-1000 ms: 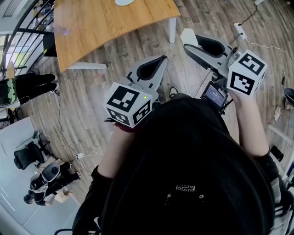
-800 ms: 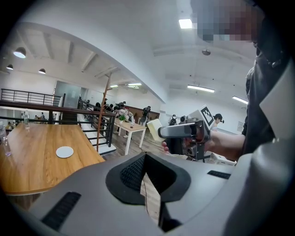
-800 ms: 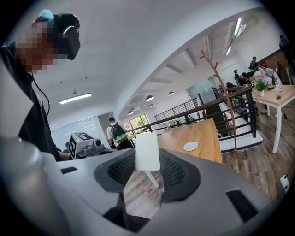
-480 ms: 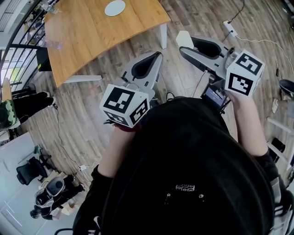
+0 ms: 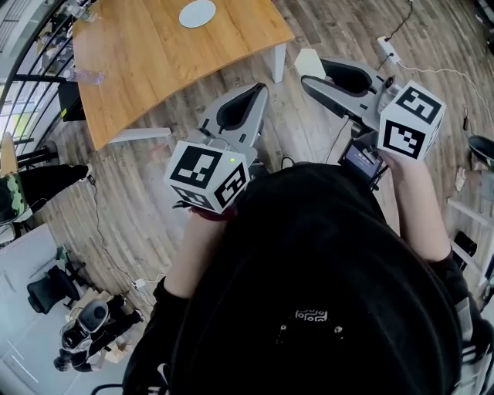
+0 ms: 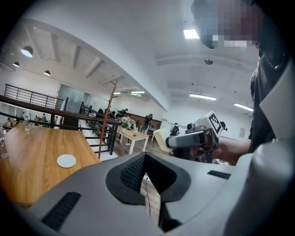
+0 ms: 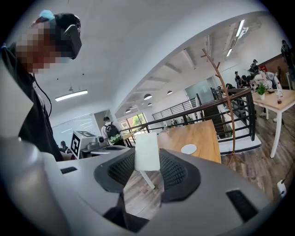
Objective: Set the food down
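Clothing, a black top [image 5: 309,293], filled the lower head view and hid the floor beneath it; the marker cubes covered most of both hands. What kind of food the pale block [image 5: 310,62] was could not be made out. Both grippers were held out over the wood floor [image 5: 147,185], pointing toward the wooden table [image 5: 154,69] but apart from it. The right gripper [image 5: 312,71] clamped the pale block at its jaw tips. The left gripper [image 5: 261,90] was closed on nothing. A white plate [image 5: 197,13] lay on the table.
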